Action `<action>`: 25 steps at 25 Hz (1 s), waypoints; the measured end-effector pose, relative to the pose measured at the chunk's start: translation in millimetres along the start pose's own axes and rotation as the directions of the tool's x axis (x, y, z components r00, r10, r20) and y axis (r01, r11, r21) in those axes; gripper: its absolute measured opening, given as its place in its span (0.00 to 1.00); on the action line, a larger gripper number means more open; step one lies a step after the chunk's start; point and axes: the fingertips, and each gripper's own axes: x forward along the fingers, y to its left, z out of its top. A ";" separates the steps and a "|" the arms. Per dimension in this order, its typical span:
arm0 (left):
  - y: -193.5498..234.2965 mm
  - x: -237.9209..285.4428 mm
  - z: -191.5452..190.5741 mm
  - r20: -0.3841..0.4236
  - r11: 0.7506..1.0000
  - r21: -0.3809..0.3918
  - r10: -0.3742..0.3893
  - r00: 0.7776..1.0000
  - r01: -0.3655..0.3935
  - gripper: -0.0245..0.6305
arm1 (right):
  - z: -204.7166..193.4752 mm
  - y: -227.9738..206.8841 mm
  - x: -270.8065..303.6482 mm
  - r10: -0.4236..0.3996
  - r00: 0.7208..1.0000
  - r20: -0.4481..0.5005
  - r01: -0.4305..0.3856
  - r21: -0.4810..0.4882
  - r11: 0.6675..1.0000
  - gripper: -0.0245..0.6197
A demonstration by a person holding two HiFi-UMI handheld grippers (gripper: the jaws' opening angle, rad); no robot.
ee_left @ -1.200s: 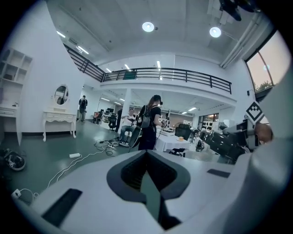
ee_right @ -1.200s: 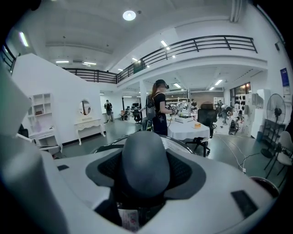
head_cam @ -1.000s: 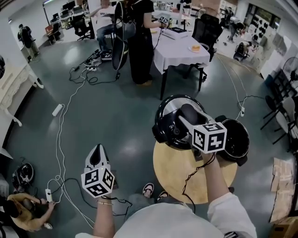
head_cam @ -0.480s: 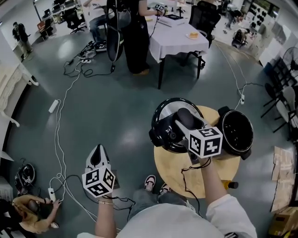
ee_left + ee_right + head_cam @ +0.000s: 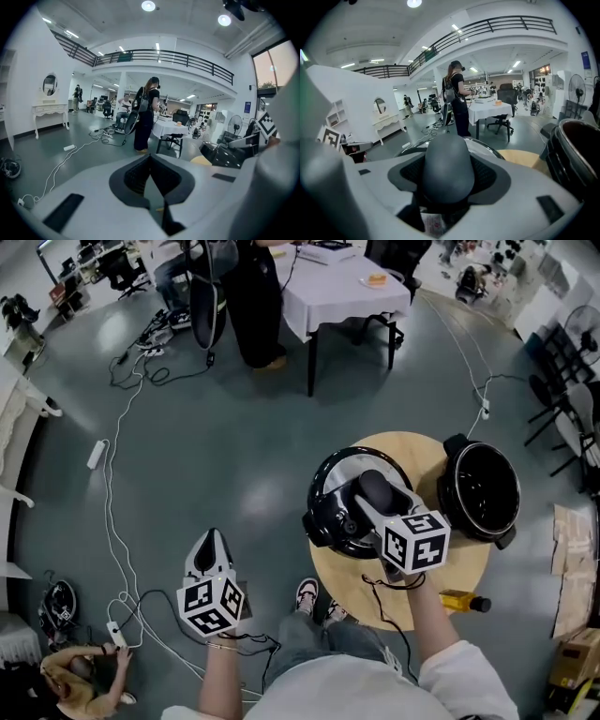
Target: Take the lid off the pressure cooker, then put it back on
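Lowering entry: lid (image 5: 336, 486), its knob (image 5: 447, 161) clamped in the right gripper (image 5: 373, 491) jaws, has sunk toward the counter (image 5: 349, 589), just left of the open pot (image 5: 480, 488). Left gripper (image 5: 212, 547): jaws together, empty, well left of the pot. Judged: removal done, refitting pending.

The pressure cooker pot (image 5: 480, 488) stands on the right part of the round table (image 5: 342, 592), and the lid (image 5: 339, 486) is just left of it over the table's left rim, with the right gripper (image 5: 377, 493) clasped on its handle. A small bottle (image 5: 461, 601) lies at the table's near right edge. The left gripper (image 5: 210, 554) hangs well left of the table, over the floor. Behind stands a cloth-covered table (image 5: 333, 287), a person (image 5: 248, 310) at its left
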 end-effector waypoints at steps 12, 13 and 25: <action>-28.9 40.8 -27.5 -0.096 0.993 0.059 -0.099 0.990 0.105 0.03 | -57.6 -11.3 5.0 -0.056 0.997 -0.045 0.058 0.056 0.997 0.47; -30.7 43.2 -31.4 -0.105 0.992 0.061 -0.105 0.989 0.111 0.03 | -62.1 -12.6 5.4 -0.060 0.997 -0.046 0.063 0.061 0.996 0.47; -37.5 71.1 -64.9 -0.172 0.987 0.073 -0.131 0.976 0.145 0.03 | -103.4 -25.6 22.3 -0.102 0.992 -0.072 0.107 0.077 0.991 0.47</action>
